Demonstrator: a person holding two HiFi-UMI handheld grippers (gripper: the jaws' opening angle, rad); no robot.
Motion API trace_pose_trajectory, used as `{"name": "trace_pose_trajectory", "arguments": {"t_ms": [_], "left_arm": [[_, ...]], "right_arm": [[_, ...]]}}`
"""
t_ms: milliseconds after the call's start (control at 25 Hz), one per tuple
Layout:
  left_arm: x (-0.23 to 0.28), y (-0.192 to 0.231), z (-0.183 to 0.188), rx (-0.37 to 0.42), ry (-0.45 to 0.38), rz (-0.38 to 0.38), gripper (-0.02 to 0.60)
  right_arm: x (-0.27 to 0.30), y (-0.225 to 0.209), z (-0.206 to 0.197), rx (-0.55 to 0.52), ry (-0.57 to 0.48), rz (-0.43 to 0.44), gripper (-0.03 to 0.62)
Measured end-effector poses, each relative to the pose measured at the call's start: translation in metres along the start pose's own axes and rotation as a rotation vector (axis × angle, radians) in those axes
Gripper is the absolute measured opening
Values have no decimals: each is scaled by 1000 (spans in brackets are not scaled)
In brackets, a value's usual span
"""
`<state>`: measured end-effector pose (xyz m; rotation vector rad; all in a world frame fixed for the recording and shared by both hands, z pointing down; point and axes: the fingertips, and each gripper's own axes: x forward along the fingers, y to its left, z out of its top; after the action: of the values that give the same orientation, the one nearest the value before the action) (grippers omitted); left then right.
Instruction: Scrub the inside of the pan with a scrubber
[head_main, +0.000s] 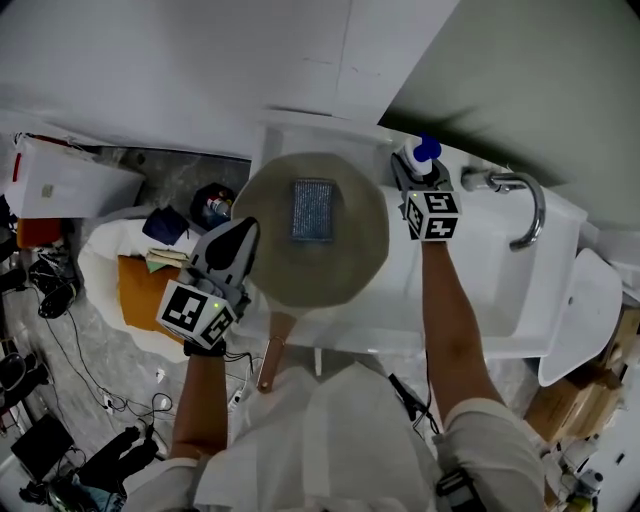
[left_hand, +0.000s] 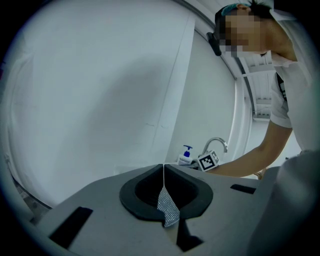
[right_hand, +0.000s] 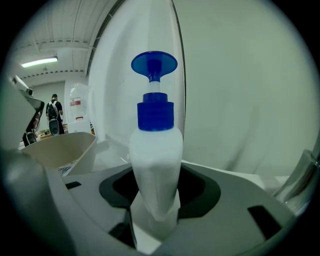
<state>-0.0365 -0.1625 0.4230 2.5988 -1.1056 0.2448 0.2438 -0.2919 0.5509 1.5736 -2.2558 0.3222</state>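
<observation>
- Left tongs (left_hand: 163, 175) are clenched tight, the jaws meeting in a thin seam. A small checkered patch (left_hand: 168, 210) sits low in that seam, and I can't tell what it is.
- Right tongs (right_hand: 155, 202) are clamped on the soap pump bottle (right_hand: 155, 160), white body with a blue pump. The bottle's base is hidden down between the jaws.
- From the head view, the tip of the left tongs lies over the pan's left rim. Touching or just above it? Can't tell, and the pan is out of frame in the left gripper view.
- The pan (head_main: 345, 270) is round and beige and sits at the left end of the white sink (head_main: 470, 300). Its brown handle (head_main: 272, 355) points back toward the person.
- The scrubber (head_main: 313, 210) is a grey mesh rectangle lying flat inside the pan, well apart from both tongs.
- The right gripper view shows only a slice of the pan at its left edge.
- A chrome faucet (head_main: 525, 205) curves over the sink just right of the bottle.
- White wall panels stand behind the sink.
- The grey marbled floor (head_main: 90, 340) to the left carries cables, a white box (head_main: 60, 185) and bags too jumbled to name.
</observation>
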Motion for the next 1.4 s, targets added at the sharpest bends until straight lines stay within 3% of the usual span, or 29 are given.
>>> {"name": "trace_pose_trajectory", "arguments": {"t_ms": [440, 1000, 1400], "left_arm": [[-10, -7, 1, 12, -19, -5, 18], [-32, -4, 9, -1, -28, 6, 18], [-43, 10, 15, -3, -68, 17, 18]], "right_arm": [[-51, 22, 5, -12, 177, 123, 202], [-136, 113, 19, -37, 575, 416, 202], [-143, 148, -14, -91, 797, 468, 202]]}}
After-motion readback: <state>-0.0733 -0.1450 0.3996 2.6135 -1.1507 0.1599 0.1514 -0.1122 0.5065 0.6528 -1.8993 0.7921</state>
